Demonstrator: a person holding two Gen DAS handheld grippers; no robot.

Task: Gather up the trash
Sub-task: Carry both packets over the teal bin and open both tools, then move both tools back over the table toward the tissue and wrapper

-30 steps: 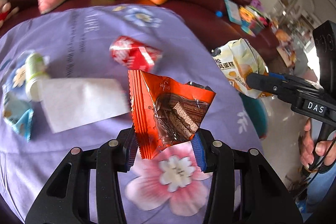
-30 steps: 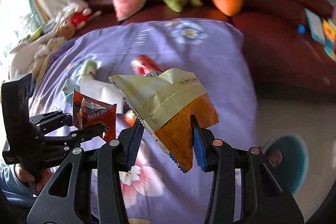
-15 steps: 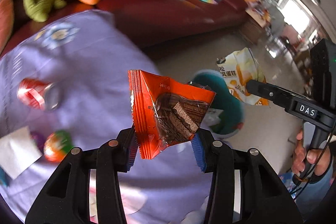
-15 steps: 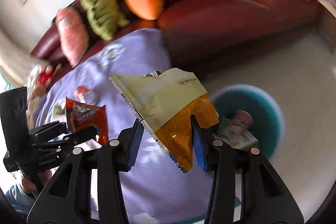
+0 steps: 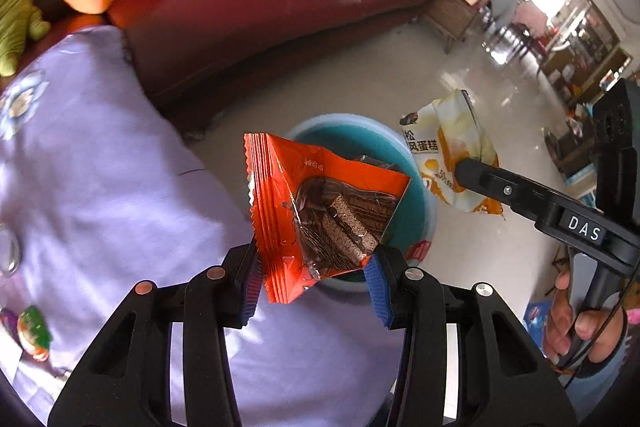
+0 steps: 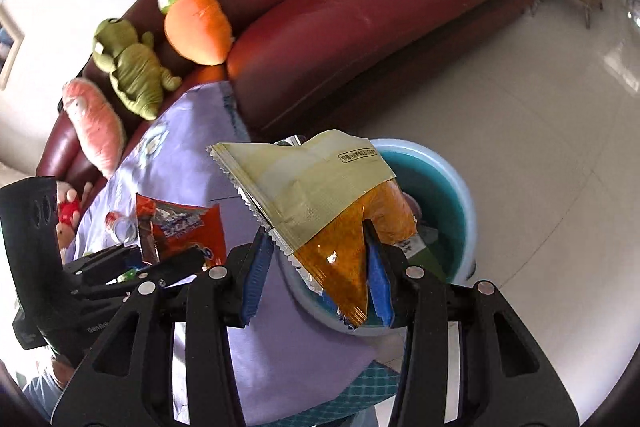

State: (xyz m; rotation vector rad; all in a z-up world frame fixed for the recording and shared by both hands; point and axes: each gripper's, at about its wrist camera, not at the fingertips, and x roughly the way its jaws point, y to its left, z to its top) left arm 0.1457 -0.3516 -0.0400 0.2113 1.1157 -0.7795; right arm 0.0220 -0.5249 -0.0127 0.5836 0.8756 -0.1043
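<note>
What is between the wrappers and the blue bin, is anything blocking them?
Nothing visible blocks them. The left gripper holds the orange wrapper and the right gripper holds the yellow wrapper, both just in front of the open teal bin on the floor, which has some trash inside.

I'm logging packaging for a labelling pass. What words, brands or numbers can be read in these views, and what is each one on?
"DAS": white letters on the black body of the right gripper, seen from the left wrist.
"风蛋糕": on the yellow snack bag it holds; the character before is cut off.
Boxed black print on that bag in the right wrist view: too small.
Orange cake wrapper in the left gripper: small mirrored print, unreadable.
Pale lettering on the left gripper's body, right wrist view: blurred.
</note>
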